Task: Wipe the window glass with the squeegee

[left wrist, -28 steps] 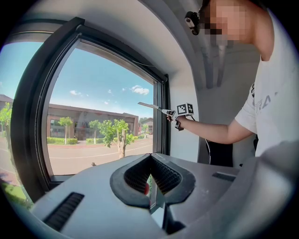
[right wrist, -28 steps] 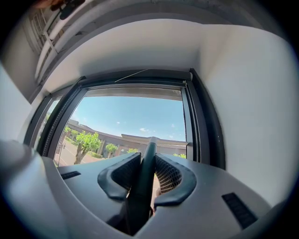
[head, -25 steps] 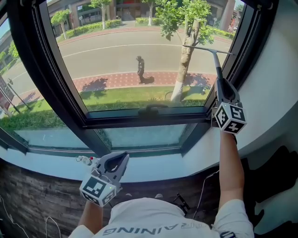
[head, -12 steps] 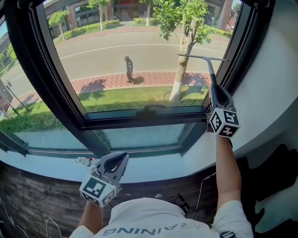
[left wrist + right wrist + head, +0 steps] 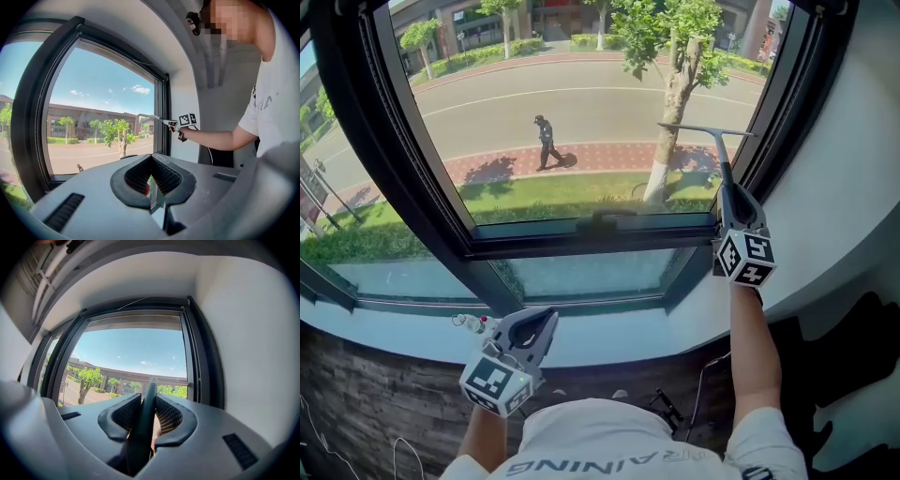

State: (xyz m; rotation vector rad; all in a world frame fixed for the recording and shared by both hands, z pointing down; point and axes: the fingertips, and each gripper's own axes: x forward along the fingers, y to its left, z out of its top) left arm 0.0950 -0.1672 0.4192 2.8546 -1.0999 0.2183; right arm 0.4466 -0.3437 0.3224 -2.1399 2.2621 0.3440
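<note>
Squeegee (image 5: 722,155) lower on window glass (image 5: 534,103), white sill (image 5: 600,339) beneath

Left of the squeegee (image 5: 718,155) the window glass (image 5: 562,112) lay open, while the dark frame (image 5: 789,98) and white wall (image 5: 853,178) crowded the right gripper (image 5: 733,194) on its right, and a small bottle (image 5: 470,324) sat on the sill (image 5: 619,339) just beside the left gripper (image 5: 536,323).

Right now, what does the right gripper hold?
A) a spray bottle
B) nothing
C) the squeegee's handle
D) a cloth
C: in the head view the right gripper holds the squeegee up at the window glass, and its own view shows the jaws closed on the dark handle.
</note>
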